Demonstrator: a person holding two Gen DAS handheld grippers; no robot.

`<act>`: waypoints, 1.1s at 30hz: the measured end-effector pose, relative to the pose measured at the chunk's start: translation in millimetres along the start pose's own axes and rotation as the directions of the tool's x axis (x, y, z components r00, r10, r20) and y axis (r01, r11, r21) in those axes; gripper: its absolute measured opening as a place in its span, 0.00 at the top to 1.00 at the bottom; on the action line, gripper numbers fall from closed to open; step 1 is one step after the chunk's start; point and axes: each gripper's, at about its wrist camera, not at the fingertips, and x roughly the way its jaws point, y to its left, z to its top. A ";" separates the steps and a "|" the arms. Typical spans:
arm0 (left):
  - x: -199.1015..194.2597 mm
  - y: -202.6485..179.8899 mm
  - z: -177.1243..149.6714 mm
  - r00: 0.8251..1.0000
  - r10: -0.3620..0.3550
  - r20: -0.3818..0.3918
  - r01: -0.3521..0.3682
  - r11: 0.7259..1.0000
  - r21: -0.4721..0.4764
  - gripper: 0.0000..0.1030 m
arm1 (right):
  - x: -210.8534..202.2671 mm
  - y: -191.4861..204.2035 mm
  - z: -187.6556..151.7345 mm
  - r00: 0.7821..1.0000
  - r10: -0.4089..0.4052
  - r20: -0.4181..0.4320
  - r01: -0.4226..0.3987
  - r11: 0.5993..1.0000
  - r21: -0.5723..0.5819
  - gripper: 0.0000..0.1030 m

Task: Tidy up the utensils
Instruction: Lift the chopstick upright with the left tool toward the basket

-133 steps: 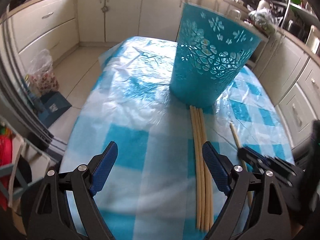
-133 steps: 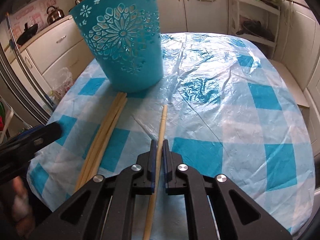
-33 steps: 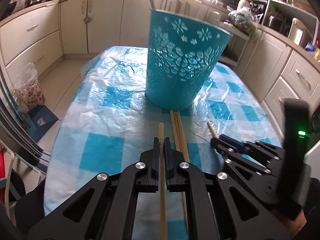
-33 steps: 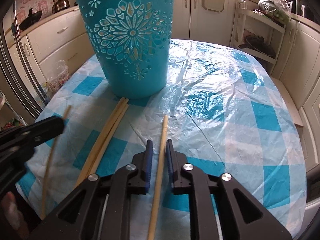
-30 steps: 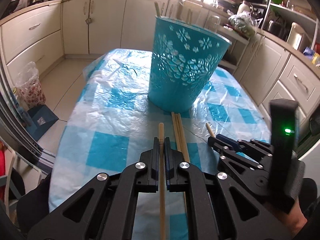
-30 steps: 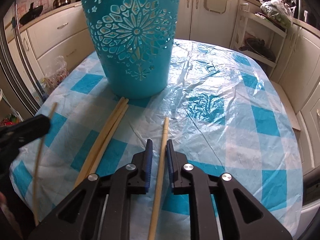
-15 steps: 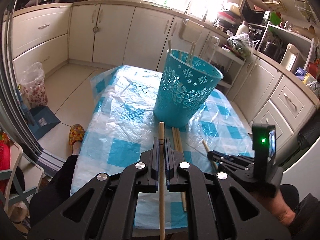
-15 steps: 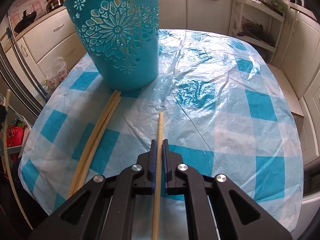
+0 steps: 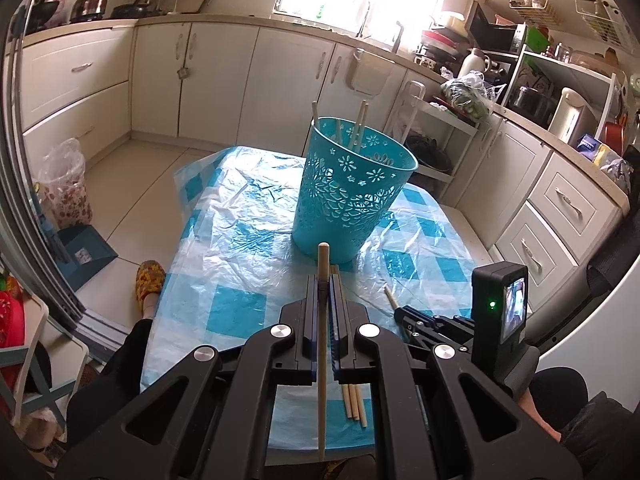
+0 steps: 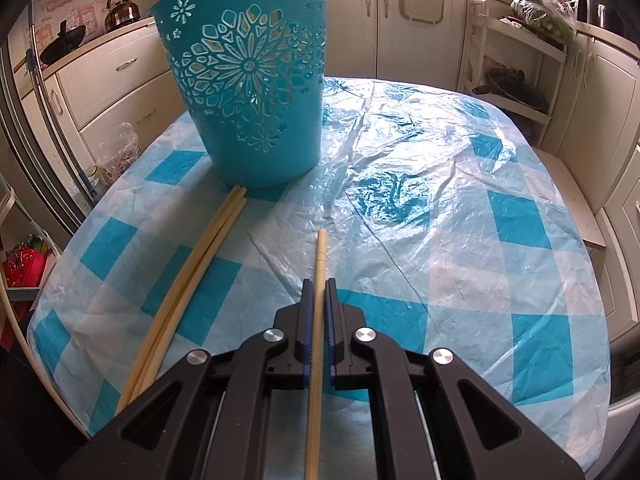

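Observation:
A turquoise cut-out basket point(image 9: 352, 196) point(image 10: 248, 80) stands on the checked table and holds several chopsticks point(image 9: 357, 128). My left gripper point(image 9: 323, 280) is shut on a wooden chopstick point(image 9: 322, 320) and holds it high above the table, short of the basket. My right gripper point(image 10: 316, 284) is shut on another chopstick point(image 10: 318, 264) low over the table; it also shows in the left wrist view point(image 9: 404, 314). A bundle of loose chopsticks point(image 10: 192, 268) point(image 9: 354, 400) lies on the cloth, tips at the basket's base.
The table point(image 10: 460, 208) has a blue-and-white checked cloth under clear plastic. Cream kitchen cabinets point(image 9: 280, 76) surround it. A person's leg and slipper point(image 9: 150, 280) are at the table's left edge. A shelf rack point(image 10: 516, 52) stands at the far right.
My left gripper closed on a chopstick from the bundle and lifted it high, so the basket's opening now shows. My right gripper eased open, then shut again on its chopstick.

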 end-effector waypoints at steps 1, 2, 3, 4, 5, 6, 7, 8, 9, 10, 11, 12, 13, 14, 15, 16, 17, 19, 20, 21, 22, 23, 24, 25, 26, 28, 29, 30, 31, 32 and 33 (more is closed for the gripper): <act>-0.6 -0.7 0.1 1.000 -0.001 0.000 0.001 1.000 0.001 0.95 | 0.1 0.4 -0.3 1.000 -0.001 0.001 0.001 1.000 -0.001 0.94; -0.5 -0.6 0.2 1.000 -0.002 0.000 0.002 1.000 0.002 0.95 | 0.1 0.2 -0.2 1.000 -0.001 0.001 0.001 1.000 -0.001 0.94; -0.6 -1.3 0.0 1.000 -0.002 0.000 0.002 1.000 0.004 0.95 | 0.1 0.0 0.1 1.000 -0.001 0.002 0.001 1.000 -0.001 0.94; -0.6 -2.1 -0.1 1.000 -0.002 0.000 0.002 1.000 0.004 0.95 | 0.1 0.1 0.1 1.000 -0.001 0.002 0.001 1.000 -0.002 0.94; -0.7 -2.0 -0.5 1.000 -0.003 0.000 0.003 1.000 0.005 0.95 | 0.1 0.1 0.1 1.000 -0.001 0.002 0.001 1.000 -0.002 0.94; -0.6 -2.1 -0.6 1.000 -0.004 0.000 0.004 1.000 0.006 0.95 | -0.3 0.2 0.1 1.000 -0.002 0.002 0.002 1.000 -0.003 0.94; -0.4 -2.1 -0.6 1.000 -0.004 -0.001 0.004 1.000 0.006 0.95 | -0.3 0.2 0.1 1.000 -0.003 0.003 0.003 1.000 -0.004 0.94; -0.3 -2.1 -0.7 1.000 -0.005 -0.001 0.005 1.000 0.005 0.95 | -0.8 0.7 -0.3 1.000 -0.003 0.003 0.003 1.000 -0.005 0.94; -0.3 -2.2 -0.7 1.000 -0.005 -0.001 0.005 1.000 0.005 0.95 | -0.9 0.7 -0.3 1.000 -0.004 0.003 0.004 1.000 -0.005 0.94; -0.4 -2.5 -0.8 1.000 -0.005 -0.001 0.005 1.000 0.006 0.95 | -0.9 0.9 -0.4 1.000 -0.004 0.003 0.004 1.000 -0.005 0.94; -0.3 -2.5 -0.7 1.000 -0.005 -0.001 0.005 1.000 0.006 0.95 | -0.9 0.9 -0.4 1.000 -0.004 0.003 0.004 1.000 -0.005 0.94; -0.3 -2.5 -0.6 1.000 -0.004 -0.001 0.004 1.000 0.006 0.95 | -0.8 0.8 -0.4 1.000 -0.004 0.003 0.004 1.000 -0.005 0.94; -0.3 -2.5 -0.6 1.000 -0.004 0.000 0.004 1.000 0.006 0.95 | -0.8 0.6 -0.4 1.000 -0.003 0.003 0.004 1.000 -0.004 0.94; -0.2 -2.6 -0.5 1.000 -0.004 0.000 0.004 1.000 0.006 0.95 | -0.7 0.4 -0.4 1.000 -0.003 0.003 0.003 1.000 -0.003 0.94; -0.1 -2.8 -0.4 1.000 -0.005 0.001 0.005 1.000 0.006 0.95 | -0.7 0.5 -0.5 1.000 -0.002 0.003 0.002 1.000 -0.002 0.94; 0.4 -3.1 -0.1 1.000 -0.005 0.002 0.005 1.000 0.007 0.95 | -0.8 0.4 -0.5 1.000 -0.002 0.003 0.002 1.000 -0.002 0.94; 1.0 -3.7 0.0 1.000 -0.005 0.002 0.005 1.000 0.007 0.95 | -1.0 0.6 -0.6 1.000 -0.002 0.004 0.002 1.000 -0.001 0.94; 1.9 -4.1 0.2 1.000 -0.006 0.002 0.006 1.000 0.006 0.95 | -1.3 0.3 -0.6 1.000 -0.001 0.004 0.001 1.000 0.001 0.94; 1.7 -4.0 0.2 1.000 -0.006 0.001 0.006 1.000 0.006 0.95 | -1.5 0.5 -0.6 1.000 -0.001 0.004 0.001 1.000 0.001 0.94; 1.7 -3.9 0.3 1.000 -0.006 0.001 0.006 1.000 0.006 0.95 | -1.5 0.4 -0.6 1.000 -0.001 0.004 0.001 1.000 0.002 0.94; 1.7 -3.8 0.3 1.000 -0.006 0.001 0.006 1.000 0.006 0.95 | -1.6 0.2 -0.6 1.000 0.000 0.004 0.000 1.000 0.004 0.94; 2.2 -4.3 0.4 1.000 -0.007 0.000 0.007 1.000 0.007 0.95 | -1.6 -0.1 -0.6 1.000 0.002 0.003 -0.002 1.000 0.007 0.94; 2.1 -4.4 0.6 1.000 -0.007 0.000 0.007 1.000 0.007 0.95 | -1.5 -0.3 -0.4 1.000 0.004 0.003 -0.004 1.000 0.011 0.94; 2.3 -4.9 0.9 1.000 -0.007 0.000 0.007 1.000 0.007 0.95 | -1.5 -1.3 -0.2 1.000 0.008 0.001 -0.008 1.000 0.018 0.94; 2.1 -4.6 0.8 1.000 -0.007 0.001 0.007 1.000 0.007 0.95 | -1.5 -2.2 0.0 1.000 0.012 0.001 -0.012 1.000 0.024 0.94; 2.2 -4.9 1.1 1.000 -0.007 0.003 0.007 1.000 0.006 0.95 | -1.4 -3.7 0.4 1.000 0.020 0.000 -0.020 0.999 0.034 0.94; 2.0 -4.8 1.6 1.000 -0.008 0.005 0.008 1.000 0.006 0.95 | -1.3 -3.9 0.4 1.000 0.022 0.000 -0.022 0.999 0.036 0.94; 2.3 -5.1 2.1 1.000 -0.008 0.007 0.008 1.000 0.006 0.95 | -1.2 -4.0 0.5 1.000 0.022 0.001 -0.022 0.999 0.035 0.94; 2.5 -5.3 2.5 1.000 -0.009 0.007 0.009 1.000 0.005 0.95 | -1.1 -3.9 0.6 1.000 0.023 0.001 -0.023 0.999 0.035 0.94; 2.4 -5.2 2.6 1.000 -0.010 0.008 0.010 1.000 0.005 0.95 | -1.0 -4.2 0.7 1.000 0.024 0.002 -0.024 0.999 0.035 0.94; 2.4 -5.1 2.7 1.000 -0.010 0.007 0.010 1.000 0.006 0.95 | -0.9 -4.4 0.8 1.000 0.025 0.002 -0.025 0.999 0.035 0.94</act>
